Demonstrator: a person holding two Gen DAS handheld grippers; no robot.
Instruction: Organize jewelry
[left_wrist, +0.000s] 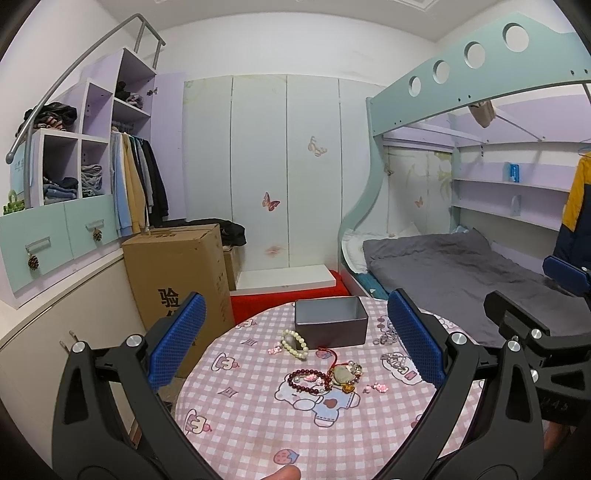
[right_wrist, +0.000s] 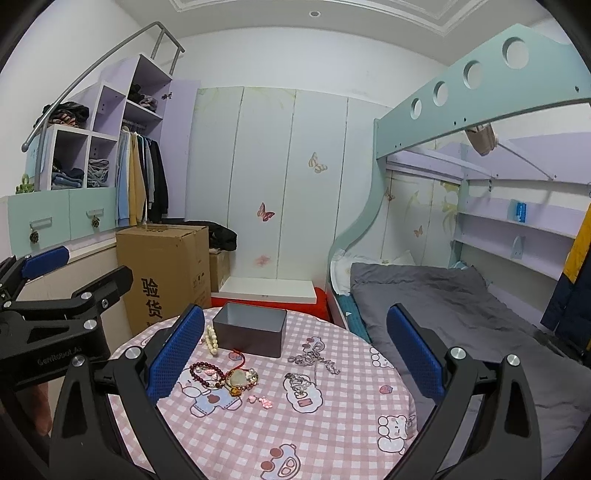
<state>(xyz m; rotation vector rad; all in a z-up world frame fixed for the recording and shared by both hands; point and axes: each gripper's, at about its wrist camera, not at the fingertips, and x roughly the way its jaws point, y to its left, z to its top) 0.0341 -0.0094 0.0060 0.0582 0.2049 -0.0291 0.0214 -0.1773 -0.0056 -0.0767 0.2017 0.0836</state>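
My left tongs (left_wrist: 295, 345) and right tongs (right_wrist: 295, 350) both hang spread wide above the round table (right_wrist: 332, 443), pinching nothing. The jewelry lies loose on the checked cloth: dark beads (left_wrist: 308, 380) touching a stone pendant (left_wrist: 341, 374), a pale bracelet (left_wrist: 295, 341) just beside the gray box (left_wrist: 330, 325), which stands open near the far edge. My right view shows silver chains (right_wrist: 314, 360) plainly; in the left they sit half hidden behind my blue pad (left_wrist: 417, 343). Only the left view shows a fingertip (left_wrist: 282, 472) at the near edge. The near half of the cloth is bare; a carton (right_wrist: 166, 273) stands left, a bed (right_wrist: 461, 314) right
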